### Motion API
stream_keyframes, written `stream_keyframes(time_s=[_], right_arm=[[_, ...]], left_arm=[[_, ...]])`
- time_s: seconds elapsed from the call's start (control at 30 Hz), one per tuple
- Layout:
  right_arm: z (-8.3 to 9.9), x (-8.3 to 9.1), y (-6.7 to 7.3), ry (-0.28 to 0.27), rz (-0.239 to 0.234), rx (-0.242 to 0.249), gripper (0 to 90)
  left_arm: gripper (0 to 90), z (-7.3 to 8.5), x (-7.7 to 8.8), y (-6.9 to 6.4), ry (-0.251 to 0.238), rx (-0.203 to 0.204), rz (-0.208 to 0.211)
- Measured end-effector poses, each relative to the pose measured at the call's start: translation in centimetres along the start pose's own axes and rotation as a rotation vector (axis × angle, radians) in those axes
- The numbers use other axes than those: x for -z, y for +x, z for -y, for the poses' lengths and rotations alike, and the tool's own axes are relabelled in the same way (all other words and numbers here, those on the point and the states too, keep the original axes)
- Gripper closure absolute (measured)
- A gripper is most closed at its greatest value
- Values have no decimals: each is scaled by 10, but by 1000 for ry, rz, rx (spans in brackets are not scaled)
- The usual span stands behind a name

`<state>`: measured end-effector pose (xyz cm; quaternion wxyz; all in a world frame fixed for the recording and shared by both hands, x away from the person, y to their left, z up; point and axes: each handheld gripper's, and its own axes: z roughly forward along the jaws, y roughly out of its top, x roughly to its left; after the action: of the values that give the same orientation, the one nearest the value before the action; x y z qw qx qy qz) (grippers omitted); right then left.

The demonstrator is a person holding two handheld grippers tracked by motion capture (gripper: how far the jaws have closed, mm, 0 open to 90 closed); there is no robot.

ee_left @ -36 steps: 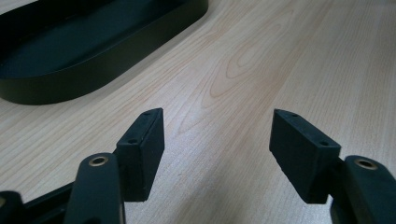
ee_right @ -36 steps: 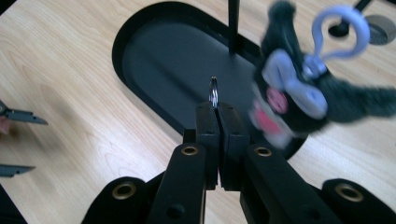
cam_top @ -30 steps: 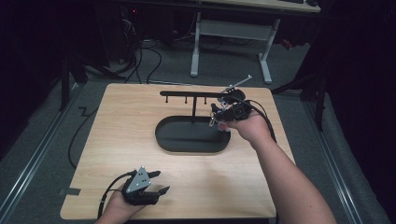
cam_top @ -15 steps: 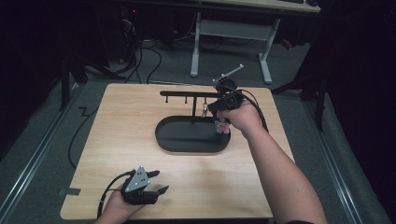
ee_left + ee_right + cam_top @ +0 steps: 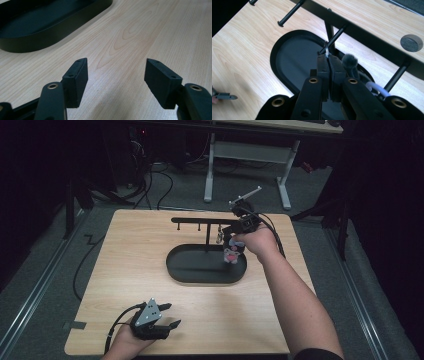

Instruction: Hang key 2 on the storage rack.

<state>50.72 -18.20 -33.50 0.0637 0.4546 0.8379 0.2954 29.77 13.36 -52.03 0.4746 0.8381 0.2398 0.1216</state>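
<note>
Nearest you, your left gripper [image 5: 156, 320] rests at the front edge of the pale wooden table [image 5: 125, 270], jaws standing wide apart with nothing between them; it is parked there, well apart from the work, so it leaves the other hand room.

Further out, your right gripper [image 5: 328, 58] has its jaws pressed tight together on the thin metal split ring [image 5: 326, 51] of a small plush keychain charm in pink, white and grey [image 5: 231, 254]. You pinch the ring at its edge so its opening stays free for a peg, while the charm hangs below, over the right end of the black oval tray [image 5: 180, 270].

Beyond the tray stands the black peg rack [image 5: 197, 221]. The ring seems to be meeting one slim peg [image 5: 334, 38], though the angle leaves it unclear whether it is threaded on.
</note>
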Motion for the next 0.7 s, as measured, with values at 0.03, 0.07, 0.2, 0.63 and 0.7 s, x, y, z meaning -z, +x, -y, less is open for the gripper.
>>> stream_keyframes(time_s=[0.03,0.07,0.2,0.63,0.7], right_arm=[[-1,0,0,-1,2,-4,894],[-2,-2,-1,-2,1,-10,894],[-6,-5,-3,-9,12,-11,893],[-5,1,2,-61,28,-29,814],[-2,4,5,-71,25,-31,788]], left_arm=[[362,0,0,0,0,0,0],[362,0,0,1,7,-13,-1],[362,-1,1,3,27,-48,-5],[363,-1,-1,1,37,-63,-1],[363,-1,-2,1,38,-64,0]])
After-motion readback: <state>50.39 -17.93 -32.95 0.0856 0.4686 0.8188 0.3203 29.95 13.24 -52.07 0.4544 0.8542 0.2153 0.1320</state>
